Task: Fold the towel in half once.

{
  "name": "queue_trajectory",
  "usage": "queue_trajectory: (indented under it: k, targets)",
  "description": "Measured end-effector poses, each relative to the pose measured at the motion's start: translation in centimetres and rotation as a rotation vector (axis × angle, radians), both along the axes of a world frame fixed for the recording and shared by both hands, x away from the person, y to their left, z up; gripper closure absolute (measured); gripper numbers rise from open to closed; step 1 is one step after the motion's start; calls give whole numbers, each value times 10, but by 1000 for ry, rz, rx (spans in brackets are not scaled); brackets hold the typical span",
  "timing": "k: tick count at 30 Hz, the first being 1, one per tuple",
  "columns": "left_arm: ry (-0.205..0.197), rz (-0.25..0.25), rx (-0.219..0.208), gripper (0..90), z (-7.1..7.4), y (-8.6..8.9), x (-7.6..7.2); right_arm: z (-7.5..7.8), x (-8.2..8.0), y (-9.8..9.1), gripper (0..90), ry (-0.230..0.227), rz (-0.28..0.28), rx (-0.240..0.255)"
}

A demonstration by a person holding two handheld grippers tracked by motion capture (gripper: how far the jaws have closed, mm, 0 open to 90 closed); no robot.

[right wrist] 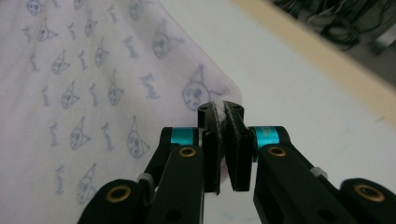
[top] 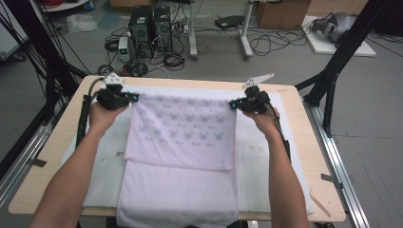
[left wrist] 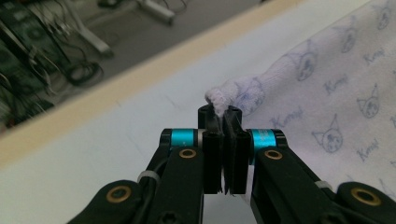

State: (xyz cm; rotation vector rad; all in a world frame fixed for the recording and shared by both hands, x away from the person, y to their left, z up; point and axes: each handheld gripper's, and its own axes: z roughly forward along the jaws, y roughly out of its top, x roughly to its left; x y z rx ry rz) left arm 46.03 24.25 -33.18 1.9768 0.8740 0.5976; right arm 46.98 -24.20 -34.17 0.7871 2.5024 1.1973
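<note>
With the near half of the pale pink cat-print cotton towel point(top: 183, 156) already folded, pinching its far corners in left gripper point(top: 134, 98) and right gripper point(top: 235, 103), lifting; fold unfinished.

You can see a small blue word printed again and again on the cloth point(left wrist: 336, 93), too blurry to read.

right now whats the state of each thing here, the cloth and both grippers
printed cloth: far edge lifted off the table and stretched between the two grippers, near part lying flat, hanging over the near edge
left gripper: shut on the cloth's far left corner
right gripper: shut on the cloth's far right corner
white mat: flat on the table
</note>
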Motion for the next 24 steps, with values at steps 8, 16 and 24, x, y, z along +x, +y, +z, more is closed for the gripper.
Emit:
queue_trajectory:
  k: [8, 16, 24]
  targets:
    - [-21, 71, 16, 525, 19, 2, 12, 45, 22, -4, 616, -58, -136, 80]
    - [46, 37, 1, 516, -30, 21, -13, -6, -1, -6, 546, 32, -85, 4]
    - [46, -68, -28, 509, -55, 16, -54, -17, -44, 2, 528, 24, -5, 45]
